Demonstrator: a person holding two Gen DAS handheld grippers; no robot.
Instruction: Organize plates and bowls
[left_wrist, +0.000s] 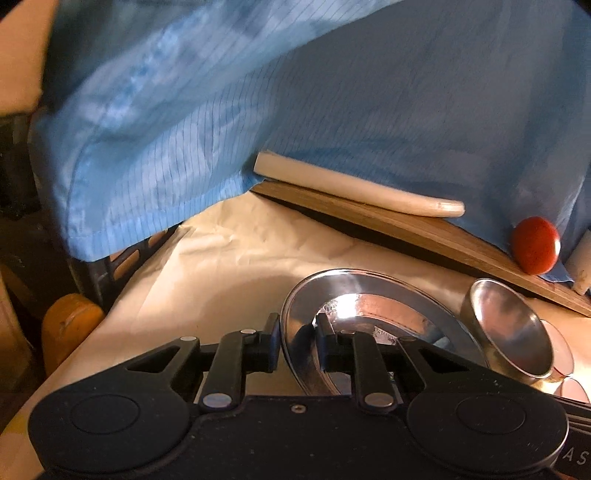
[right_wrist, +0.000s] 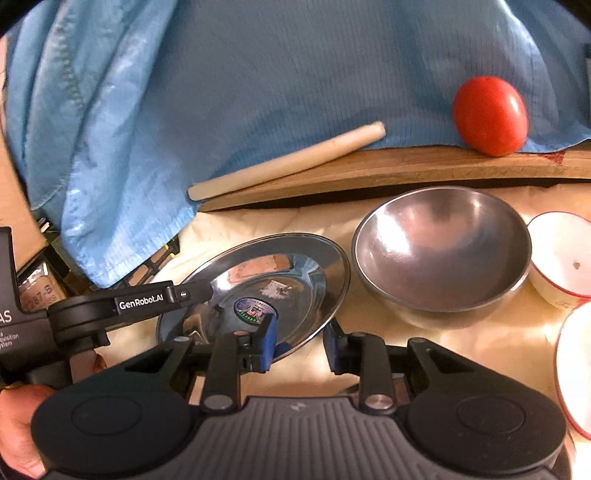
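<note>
A shiny steel plate (right_wrist: 258, 280) with a round sticker at its centre is tilted above the cream cloth. My left gripper (left_wrist: 299, 332) is shut on the plate's (left_wrist: 369, 314) rim, one finger on each side of the edge. In the right wrist view the left gripper (right_wrist: 207, 290) comes in from the left onto the plate's far-left rim. My right gripper (right_wrist: 301, 345) holds the near rim, shut on it. Its blue left pad (right_wrist: 267, 343) lies on the plate's top face, and the right finger (right_wrist: 334, 347) sits just under the edge.
A steel bowl (right_wrist: 443, 258) stands right of the plate, with two white red-rimmed bowls (right_wrist: 561, 254) further right. Behind lies a wooden board (right_wrist: 406, 170) with a tomato (right_wrist: 489, 116) and a white bar (right_wrist: 288, 162). A person's blue garment (right_wrist: 258, 74) hangs over the back.
</note>
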